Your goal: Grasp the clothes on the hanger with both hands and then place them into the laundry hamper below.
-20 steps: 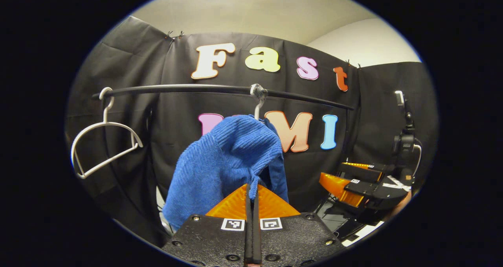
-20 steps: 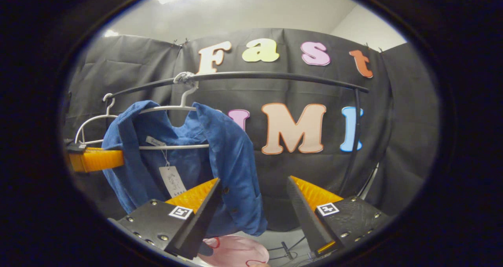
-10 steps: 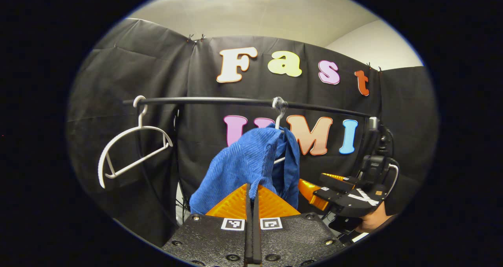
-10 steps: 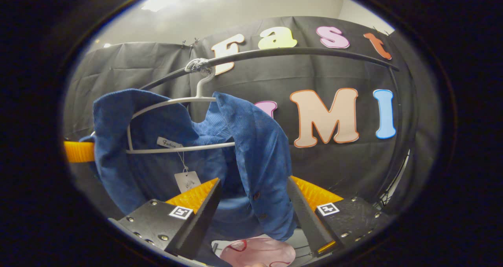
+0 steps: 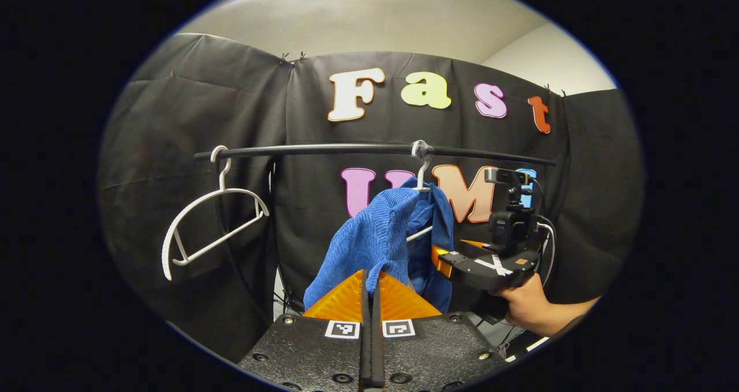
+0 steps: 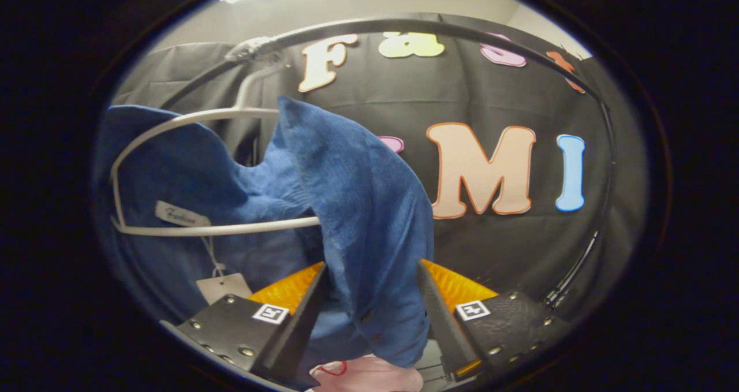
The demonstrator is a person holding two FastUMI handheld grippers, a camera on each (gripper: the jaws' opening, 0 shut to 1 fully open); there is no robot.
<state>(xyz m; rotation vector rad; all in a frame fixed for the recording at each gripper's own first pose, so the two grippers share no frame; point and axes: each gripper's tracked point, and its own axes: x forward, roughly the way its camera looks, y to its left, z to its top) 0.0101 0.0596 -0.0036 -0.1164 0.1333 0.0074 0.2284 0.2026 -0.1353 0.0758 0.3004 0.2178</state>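
We judge the blue corduroy shirt light, soft and limp, best taken by its front panels. It hangs on the white hanger from the black rail, long axis vertical, hem toward the pink hamper. Our left gripper is clamped on one fold; our right gripper stands apart around the far panel.
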